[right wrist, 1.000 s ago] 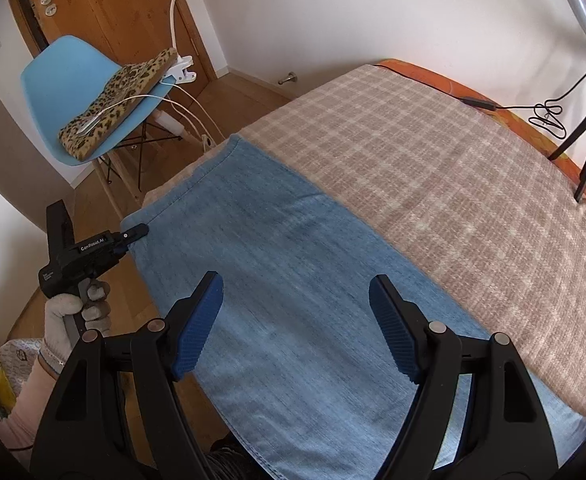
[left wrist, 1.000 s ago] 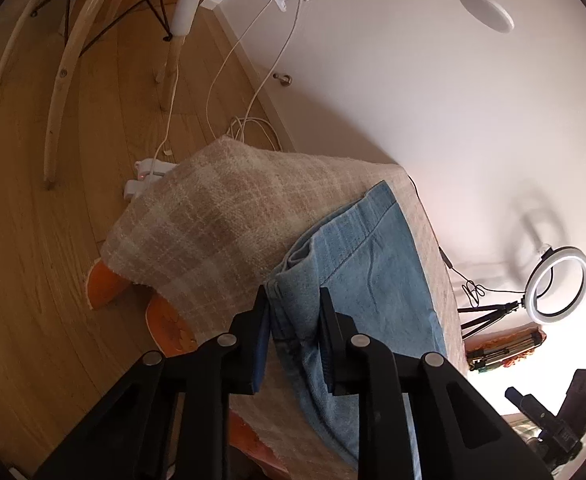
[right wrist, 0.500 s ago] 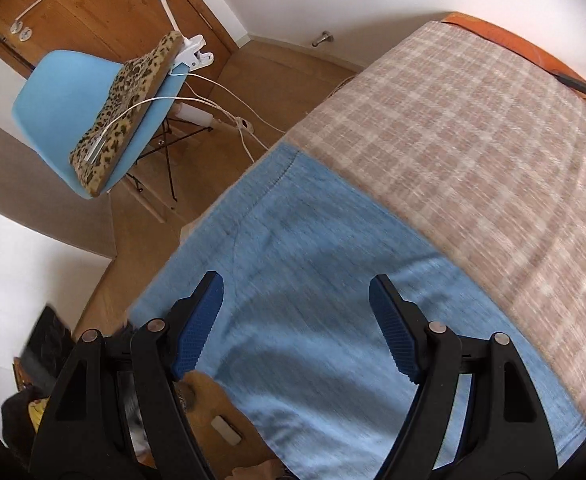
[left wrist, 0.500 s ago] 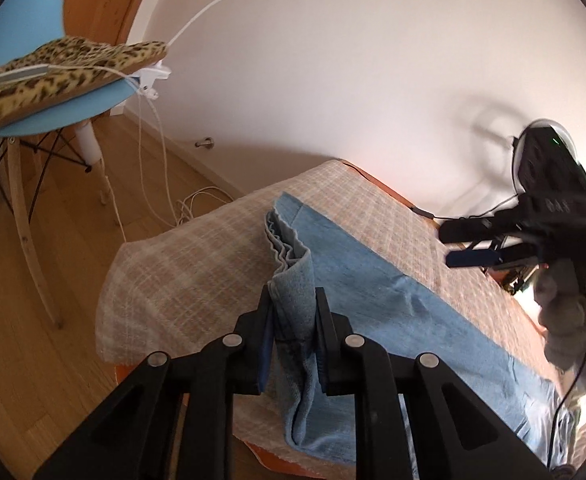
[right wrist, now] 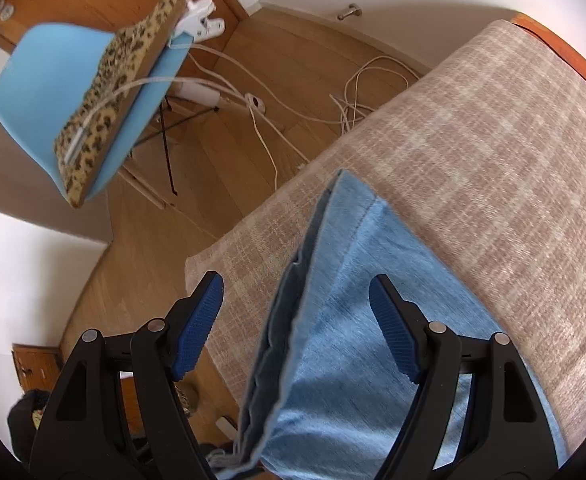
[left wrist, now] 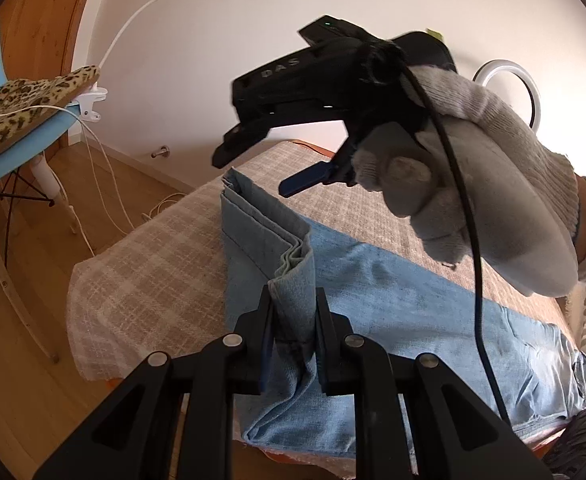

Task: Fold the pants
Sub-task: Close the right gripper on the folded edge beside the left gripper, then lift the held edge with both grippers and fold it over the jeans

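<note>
Light blue pants (left wrist: 393,296) stretched along checked blanket (left wrist: 145,280), hem bunched, clamped in left gripper (left wrist: 293,320); right gripper (right wrist: 297,328) gaped empty above, angled down.

Left gripper (left wrist: 293,320) is pinching shut, pointing slightly downward. Right gripper (right wrist: 297,324), gripped by a gloved hand (left wrist: 477,184), is hanging wide open, angled steeply down.
</note>
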`<state>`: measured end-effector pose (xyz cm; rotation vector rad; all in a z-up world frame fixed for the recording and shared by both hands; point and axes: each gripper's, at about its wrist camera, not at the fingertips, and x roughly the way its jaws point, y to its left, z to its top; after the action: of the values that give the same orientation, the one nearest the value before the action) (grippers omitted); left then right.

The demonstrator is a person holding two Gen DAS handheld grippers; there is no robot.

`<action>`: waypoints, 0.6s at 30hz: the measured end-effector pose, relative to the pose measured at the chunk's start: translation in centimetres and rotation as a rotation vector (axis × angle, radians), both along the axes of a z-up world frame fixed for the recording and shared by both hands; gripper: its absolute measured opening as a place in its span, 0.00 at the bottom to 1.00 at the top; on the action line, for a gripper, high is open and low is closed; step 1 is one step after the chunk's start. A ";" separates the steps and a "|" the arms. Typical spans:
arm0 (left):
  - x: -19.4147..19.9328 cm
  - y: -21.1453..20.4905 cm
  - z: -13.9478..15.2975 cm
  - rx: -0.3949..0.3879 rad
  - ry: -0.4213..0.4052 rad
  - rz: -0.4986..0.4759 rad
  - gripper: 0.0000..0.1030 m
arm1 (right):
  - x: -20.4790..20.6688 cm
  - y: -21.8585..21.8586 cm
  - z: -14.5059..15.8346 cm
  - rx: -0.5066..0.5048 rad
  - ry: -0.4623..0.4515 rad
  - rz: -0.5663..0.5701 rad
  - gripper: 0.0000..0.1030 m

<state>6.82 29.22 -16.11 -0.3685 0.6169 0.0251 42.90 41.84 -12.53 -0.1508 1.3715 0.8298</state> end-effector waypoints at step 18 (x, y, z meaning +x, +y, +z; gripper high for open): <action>0.4 -4.3 3.1 0.023 -0.008 -0.167 0.14 | -1.3 -8.9 2.3 -0.066 -0.111 -0.104 0.08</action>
<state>7.22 24.91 -12.99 -0.2941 0.6368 -0.1287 41.60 32.91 -10.26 -0.1724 1.2914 0.6803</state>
